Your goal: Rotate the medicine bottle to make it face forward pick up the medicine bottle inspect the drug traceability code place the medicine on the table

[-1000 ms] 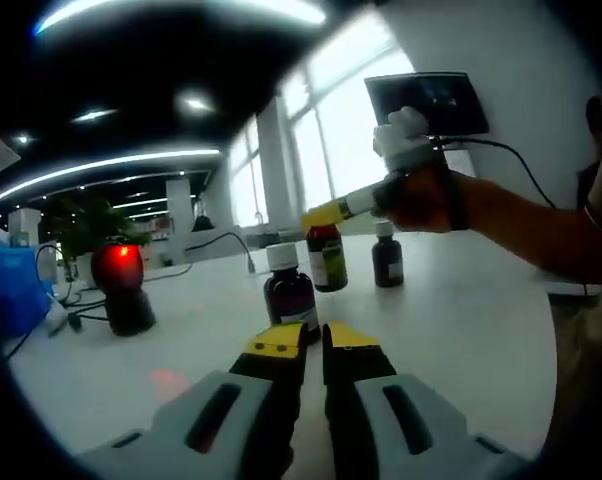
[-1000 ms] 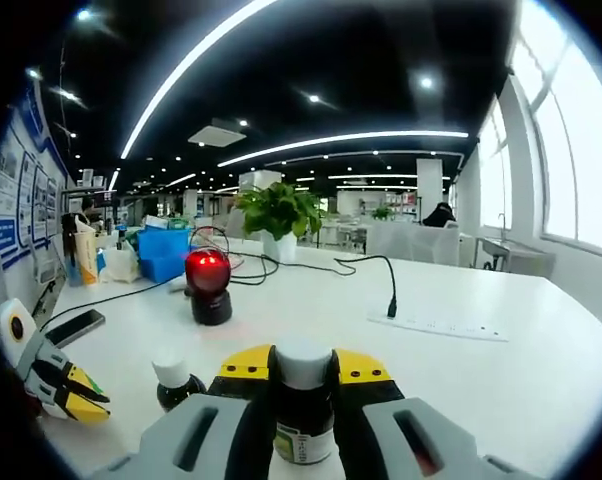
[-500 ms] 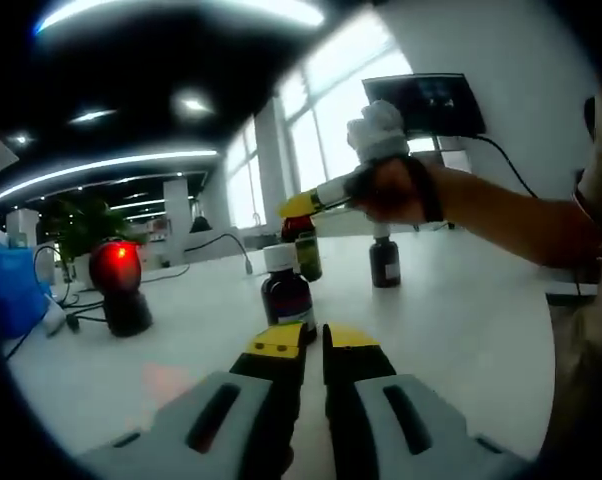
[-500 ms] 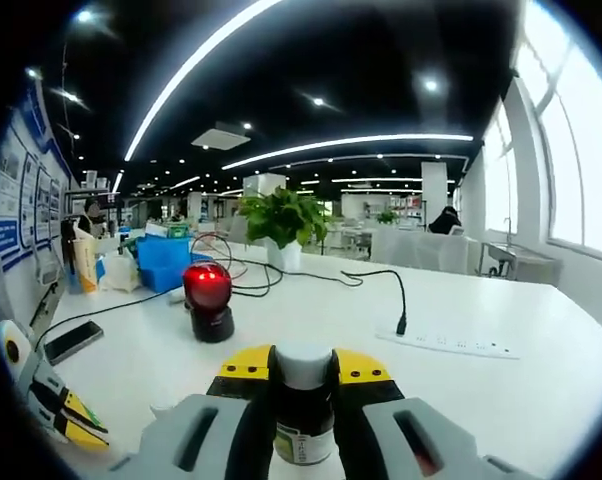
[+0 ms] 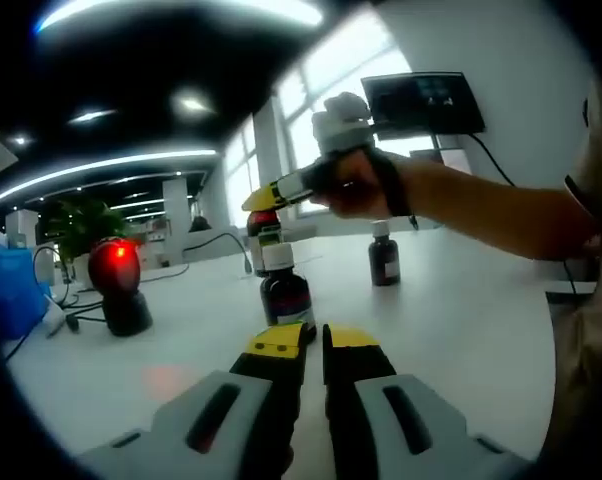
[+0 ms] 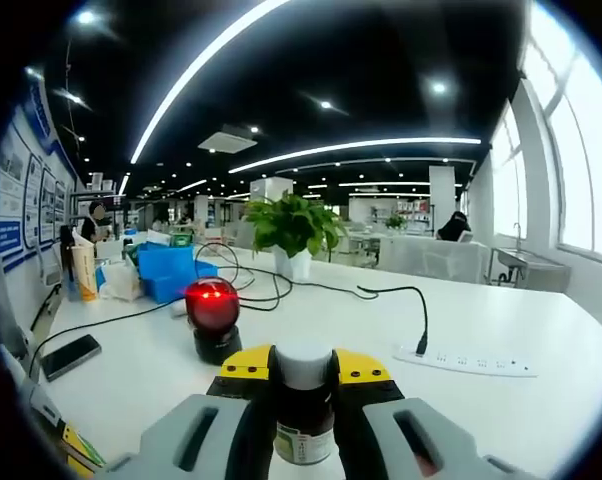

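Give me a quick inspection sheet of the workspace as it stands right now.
Surface: white table, bare in front of the left gripper.
Job's things: one medicine bottle with a white cap, clamped in the right gripper and held above the table; two more dark bottles stand upright on the table, one near, one farther.
Clutter: barcode scanner glowing red, blue bin, phone, potted plant.
Grippers: left gripper jaws closed on nothing; right shut on the bottle.
Cables: power strip with a black lead; more black cable loops near the plant.
Surroundings: open office, ceiling strip lights, windows, wall monitor.
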